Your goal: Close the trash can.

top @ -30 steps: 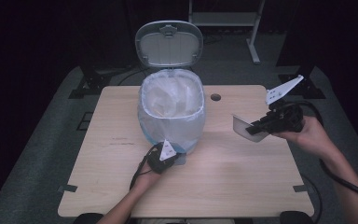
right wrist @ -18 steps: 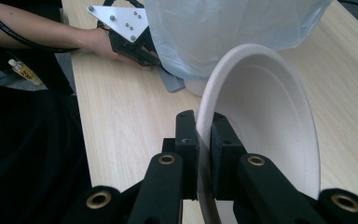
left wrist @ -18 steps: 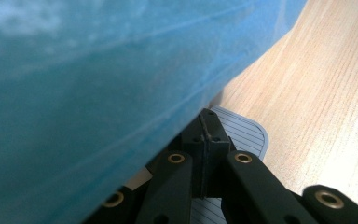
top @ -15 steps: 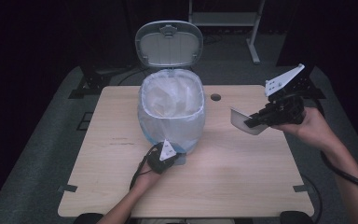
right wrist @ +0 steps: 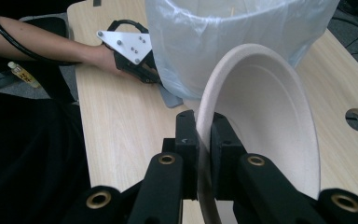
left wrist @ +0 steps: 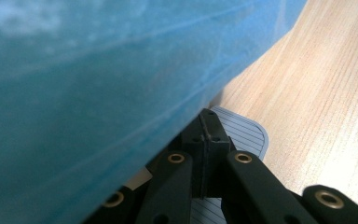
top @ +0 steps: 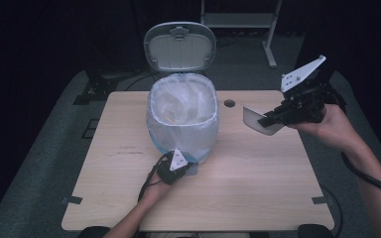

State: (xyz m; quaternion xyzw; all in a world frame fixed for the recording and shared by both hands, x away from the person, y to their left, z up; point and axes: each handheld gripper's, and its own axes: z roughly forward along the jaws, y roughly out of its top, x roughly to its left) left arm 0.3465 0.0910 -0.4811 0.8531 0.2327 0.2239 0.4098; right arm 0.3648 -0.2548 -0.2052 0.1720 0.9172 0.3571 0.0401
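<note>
Pedal bin (top: 182, 119) w/ lid up, white liner, on wooden table (top: 258, 183). Left gripper (top: 174, 168) at bin's base. Right gripper (top: 273, 119) holds paper bowl (top: 254, 120) above table, right of bin.

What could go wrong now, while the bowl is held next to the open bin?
The right gripper pinches the bowl only by its thin rim, so it might slip or tilt. The left gripper presses the pedal with closed tips; if it slides off, the lid may drop.
</note>
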